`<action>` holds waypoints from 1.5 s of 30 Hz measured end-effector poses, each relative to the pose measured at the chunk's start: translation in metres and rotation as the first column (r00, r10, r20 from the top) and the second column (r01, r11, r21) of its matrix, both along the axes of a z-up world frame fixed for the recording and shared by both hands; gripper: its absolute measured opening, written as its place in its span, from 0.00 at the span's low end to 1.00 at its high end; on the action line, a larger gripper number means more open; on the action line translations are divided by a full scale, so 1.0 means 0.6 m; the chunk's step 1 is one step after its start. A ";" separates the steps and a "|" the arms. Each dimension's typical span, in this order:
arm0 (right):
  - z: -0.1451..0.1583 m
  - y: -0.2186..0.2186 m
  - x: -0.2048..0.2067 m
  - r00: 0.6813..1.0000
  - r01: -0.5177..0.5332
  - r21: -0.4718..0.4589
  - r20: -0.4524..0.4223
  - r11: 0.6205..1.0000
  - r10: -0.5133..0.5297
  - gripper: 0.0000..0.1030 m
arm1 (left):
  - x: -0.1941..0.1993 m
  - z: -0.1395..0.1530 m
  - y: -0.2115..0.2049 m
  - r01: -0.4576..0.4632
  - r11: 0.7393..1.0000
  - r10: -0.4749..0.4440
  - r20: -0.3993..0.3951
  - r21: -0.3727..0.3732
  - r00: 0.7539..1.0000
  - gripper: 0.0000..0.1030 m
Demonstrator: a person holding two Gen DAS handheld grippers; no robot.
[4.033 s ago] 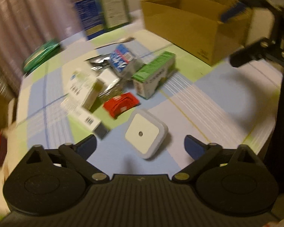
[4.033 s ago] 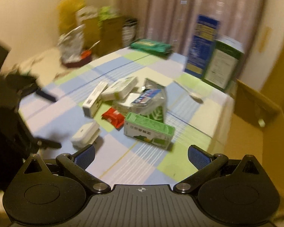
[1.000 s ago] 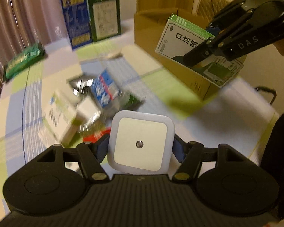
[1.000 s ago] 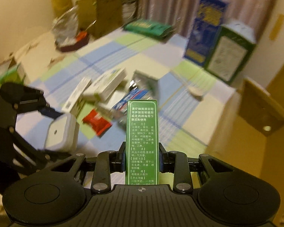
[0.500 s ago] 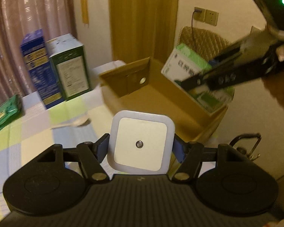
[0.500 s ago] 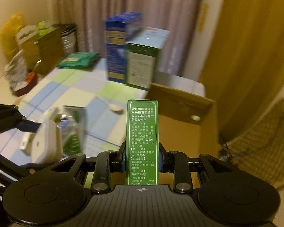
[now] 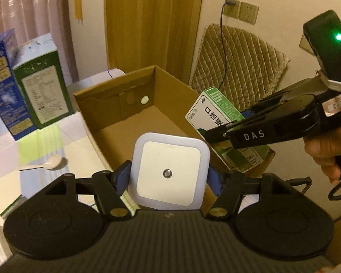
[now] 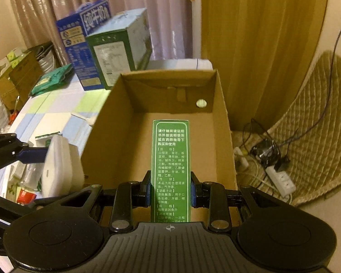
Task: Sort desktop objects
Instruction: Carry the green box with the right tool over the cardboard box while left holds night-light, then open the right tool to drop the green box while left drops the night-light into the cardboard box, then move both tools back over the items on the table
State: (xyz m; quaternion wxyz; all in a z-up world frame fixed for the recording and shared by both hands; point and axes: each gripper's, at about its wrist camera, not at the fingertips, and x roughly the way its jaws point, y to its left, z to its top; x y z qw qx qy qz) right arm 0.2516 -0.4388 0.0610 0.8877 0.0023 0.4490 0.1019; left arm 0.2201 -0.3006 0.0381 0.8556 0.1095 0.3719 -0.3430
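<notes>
My left gripper (image 7: 168, 178) is shut on a white square night light (image 7: 169, 171) and holds it at the near rim of an open cardboard box (image 7: 116, 104). My right gripper (image 8: 170, 192) is shut on a green and white medicine box (image 8: 170, 166) and holds it above the inside of the cardboard box (image 8: 122, 122). In the left wrist view the medicine box (image 7: 213, 116) hangs over the box's right wall, clamped by the right gripper (image 7: 238, 127). In the right wrist view the night light (image 8: 59, 163) sits left of the box, in the left gripper (image 8: 45, 157).
A blue carton (image 8: 84, 36) and a green carton (image 8: 118, 45) stand behind the box on the checked tablecloth (image 8: 47, 113). A white spoon (image 7: 45, 163) lies on the table. Loose packets (image 8: 25, 191) lie at left. A power strip (image 8: 282, 179) and quilted chair (image 8: 318, 118) are at right.
Both grippers have carried their objects from over the table pile to the cardboard box. The medicine box is now lower and over the box's inside.
</notes>
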 end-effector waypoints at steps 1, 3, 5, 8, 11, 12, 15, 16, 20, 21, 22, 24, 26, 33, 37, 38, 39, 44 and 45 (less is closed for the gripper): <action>-0.005 -0.004 0.002 1.000 0.001 0.001 -0.004 1.000 -0.001 0.27 | 0.003 -0.007 -0.004 0.003 1.000 -0.003 0.000 0.005 1.000 0.62; -0.015 -0.007 0.011 1.000 0.005 0.005 -0.014 1.000 -0.005 0.27 | 0.009 -0.020 -0.013 0.010 1.000 -0.010 0.001 0.017 1.000 0.61; -0.024 -0.013 0.014 1.000 0.011 0.009 -0.020 1.000 -0.010 0.27 | 0.017 -0.032 -0.019 0.011 1.000 -0.011 -0.006 0.024 1.000 0.63; -0.037 -0.012 0.019 0.999 0.015 0.013 -0.029 1.000 -0.015 0.27 | 0.020 -0.042 -0.022 0.019 0.999 -0.019 0.007 0.047 1.000 0.70; -0.044 -0.013 0.021 0.999 0.017 0.015 -0.034 1.000 -0.016 0.27 | 0.020 -0.044 -0.010 0.012 0.999 -0.013 0.016 0.048 1.000 0.70; -0.046 -0.012 0.020 0.999 0.016 0.016 -0.035 1.000 -0.015 0.27 | 0.019 -0.044 -0.004 0.007 0.999 -0.008 0.016 0.045 1.000 0.70; -0.051 -0.010 0.018 0.999 0.012 0.019 -0.039 1.000 -0.011 0.27 | 0.016 -0.041 0.014 -0.009 0.999 0.008 0.023 0.047 1.000 0.70; -0.051 -0.009 0.017 0.999 0.011 0.021 -0.040 1.000 -0.010 0.27 | 0.013 -0.039 0.020 -0.012 0.999 0.011 0.026 0.045 1.000 0.70; -0.049 -0.002 0.016 0.999 0.004 0.059 -0.039 0.998 -0.002 0.27 | 0.005 -0.027 0.049 -0.040 0.999 0.040 0.031 0.017 0.999 0.70; -0.047 -0.002 0.016 0.999 0.005 0.078 -0.035 0.997 -0.002 0.33 | 0.002 -0.023 0.055 -0.049 0.999 0.048 0.032 0.012 0.998 0.70; -0.044 -0.003 0.016 0.999 0.013 0.089 -0.032 0.996 -0.010 0.40 | -0.001 -0.020 0.062 -0.056 0.998 0.056 0.035 0.007 0.998 0.71; -0.035 -0.004 0.011 1.000 0.020 0.094 -0.015 0.995 -0.018 0.52 | -0.009 -0.013 0.077 -0.067 0.998 0.067 0.041 -0.001 0.997 0.72; -0.024 -0.003 0.004 1.000 0.017 0.086 0.002 0.996 -0.017 0.53 | -0.020 -0.006 0.095 -0.079 0.997 0.079 0.052 -0.012 0.996 0.77; 0.019 0.016 -0.048 0.998 0.009 0.085 0.062 0.996 -0.014 0.59 | -0.066 0.013 0.161 -0.144 0.989 0.146 0.054 -0.043 0.988 0.83; 0.048 0.047 -0.100 0.993 -0.024 0.096 0.116 0.995 0.013 0.70 | -0.104 0.025 0.207 -0.179 0.983 0.182 0.077 -0.043 0.980 0.90; 0.055 0.056 -0.113 0.991 -0.036 0.102 0.130 0.994 0.022 0.74 | -0.115 0.028 0.222 -0.192 0.981 0.194 0.081 -0.041 0.978 0.91; 0.062 0.066 -0.129 0.989 -0.046 0.111 0.145 0.993 0.029 0.77 | -0.123 0.030 0.234 -0.202 0.979 0.205 0.082 -0.039 0.975 0.92; 0.081 0.126 -0.189 0.980 -0.095 0.148 0.189 0.984 0.066 0.93 | -0.169 0.035 0.321 -0.284 0.957 0.288 0.065 -0.056 0.956 0.99; 0.082 0.142 -0.201 0.977 -0.114 0.150 0.194 0.982 0.084 0.95 | -0.179 0.034 0.342 -0.307 0.950 0.310 0.061 -0.059 0.949 0.99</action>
